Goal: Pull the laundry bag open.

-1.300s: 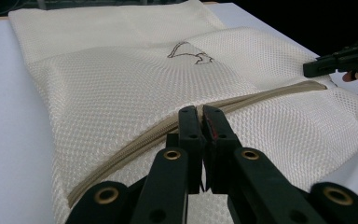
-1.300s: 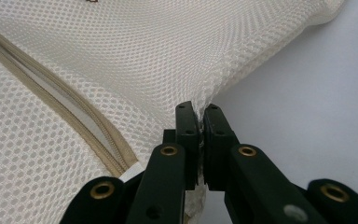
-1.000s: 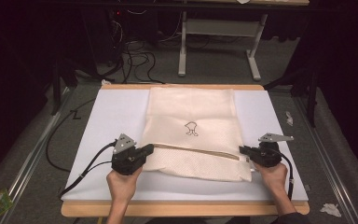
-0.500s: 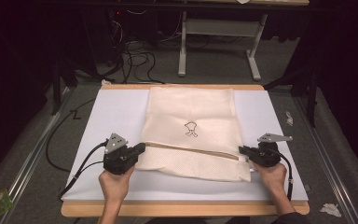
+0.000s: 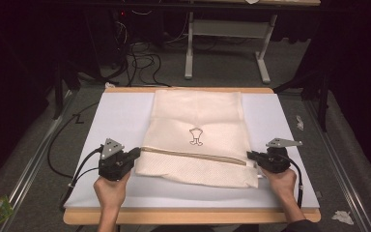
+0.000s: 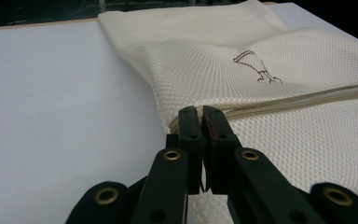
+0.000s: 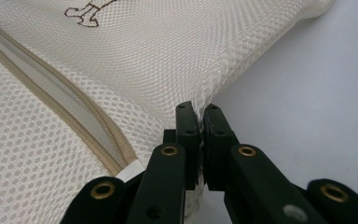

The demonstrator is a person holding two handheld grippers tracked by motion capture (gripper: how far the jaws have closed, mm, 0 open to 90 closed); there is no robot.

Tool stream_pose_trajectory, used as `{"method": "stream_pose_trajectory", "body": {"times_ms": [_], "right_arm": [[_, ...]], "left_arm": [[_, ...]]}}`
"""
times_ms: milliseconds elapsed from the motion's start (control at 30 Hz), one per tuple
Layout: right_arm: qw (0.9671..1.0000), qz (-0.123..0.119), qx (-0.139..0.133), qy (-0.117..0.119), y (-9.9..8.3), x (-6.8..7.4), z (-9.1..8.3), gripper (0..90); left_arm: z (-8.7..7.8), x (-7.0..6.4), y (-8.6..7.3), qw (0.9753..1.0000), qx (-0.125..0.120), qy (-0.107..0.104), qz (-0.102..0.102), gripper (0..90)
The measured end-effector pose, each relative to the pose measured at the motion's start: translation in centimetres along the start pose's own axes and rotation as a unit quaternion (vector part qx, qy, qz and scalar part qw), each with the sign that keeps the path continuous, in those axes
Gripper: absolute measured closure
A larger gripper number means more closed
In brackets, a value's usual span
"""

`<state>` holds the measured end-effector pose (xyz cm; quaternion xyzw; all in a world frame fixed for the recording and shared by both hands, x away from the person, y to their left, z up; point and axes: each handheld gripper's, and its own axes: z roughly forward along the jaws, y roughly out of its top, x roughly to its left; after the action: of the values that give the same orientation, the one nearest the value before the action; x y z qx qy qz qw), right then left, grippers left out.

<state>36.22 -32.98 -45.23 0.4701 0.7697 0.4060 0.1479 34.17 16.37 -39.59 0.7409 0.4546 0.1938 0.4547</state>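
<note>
The high view looks forward and down from above the near edge of the surface [image 5: 116, 121], taking in the whole white board and the floor beyond it. The left gripper view rides low, just above the surface, looking along its own closed jaws toward the right and far side across the mesh bag [image 6: 279, 93]. The right gripper view sits very close to the bag's right edge, facing left and far. All three views share the bag's zipper [image 5: 193, 155] and its small printed figure [image 5: 196, 136].
</note>
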Motion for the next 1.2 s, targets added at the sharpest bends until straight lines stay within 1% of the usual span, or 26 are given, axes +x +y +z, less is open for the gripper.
{"method": "stream_pose_trajectory", "body": {"times_ms": [67,100,133,167,200,300,367,433,533,633,667,700,767,833,933,1067,1133,1167,1200], "right_arm": [[1.0000,0.000,-0.001,0.000,0.1,0.1,0.1,88.1],[1.0000,0.001,-0.001,-0.001,0.1,0.1,0.1,88.1],[1.0000,0.001,0.001,-0.007,0.1,0.1,0.0,88.2],[1.0000,0.006,0.002,-0.004,0.0,0.0,0.1,88.2],[1.0000,0.007,0.001,-0.005,0.0,0.0,0.1,88.2],[1.0000,0.001,0.000,-0.007,0.3,0.2,0.0,88.2],[0.9999,0.002,-0.004,-0.009,0.4,0.2,0.0,88.2],[0.9999,0.003,-0.008,-0.008,0.5,0.2,0.0,88.2],[1.0000,0.002,-0.003,-0.009,0.6,0.2,0.2,88.1],[0.9999,0.003,-0.005,-0.009,0.8,0.1,0.2,88.1],[0.9999,0.005,-0.004,-0.010,0.9,0.2,0.3,88.1],[0.9999,0.001,-0.003,-0.010,1.0,0.2,0.4,88.0],[0.9999,0.000,-0.001,-0.013,1.3,0.1,0.6,88.0],[0.9999,0.000,-0.001,-0.012,1.3,0.1,0.7,88.0],[0.9999,0.000,0.002,-0.011,1.2,0.1,0.8,87.8],[0.9999,-0.001,0.009,-0.008,1.0,0.1,0.9,87.5],[0.9999,0.001,0.008,-0.006,0.9,0.2,0.9,87.3],[0.9999,-0.003,0.008,-0.005,0.9,0.1,0.9,87.2],[1.0000,-0.001,0.009,-0.003,0.8,0.1,0.9,87.2]], "left_arm": [[0.1,0.0,0.0,0.9999,0.003,0.009,0.004,87.3],[0.2,-0.1,0.0,0.9996,0.009,0.025,0.013,87.3],[0.4,0.0,0.0,0.9992,0.016,0.032,0.018,87.2],[0.4,0.0,-0.1,0.9991,0.018,0.034,0.019,87.2],[0.5,-0.1,-0.1,0.9988,0.022,0.038,0.024,87.2],[0.7,-0.1,-0.2,0.9981,0.026,0.049,0.027,87.3],[0.8,0.0,-0.2,0.9979,0.027,0.051,0.029,87.2],[0.8,0.0,-0.2,0.9980,0.028,0.049,0.028,87.2],[1.0,0.1,-0.2,0.9981,0.031,0.048,0.025,87.1],[1.1,0.3,-0.1,0.9980,0.037,0.046,0.024,87.1],[1.3,0.5,-0.1,0.9981,0.036,0.046,0.020,87.1],[1.4,0.6,-0.1,0.9982,0.037,0.045,0.017,87.0],[1.8,1.0,-0.2,0.9981,0.046,0.041,0.011,87.0],[1.9,1.1,-0.3,0.9981,0.048,0.038,0.006,87.0],[1.9,1.0,-0.6,0.9975,0.059,0.037,0.012,86.9],[1.8,1.2,-1.1,0.9977,0.064,0.024,0.000,86.9],[1.8,1.3,-1.5,0.9976,0.065,0.023,-0.004,86.9],[1.8,1.3,-1.7,0.9974,0.069,0.023,-0.004,86.9],[1.8,1.2,-1.8,0.9971,0.072,0.023,-0.001,86.9]]}}
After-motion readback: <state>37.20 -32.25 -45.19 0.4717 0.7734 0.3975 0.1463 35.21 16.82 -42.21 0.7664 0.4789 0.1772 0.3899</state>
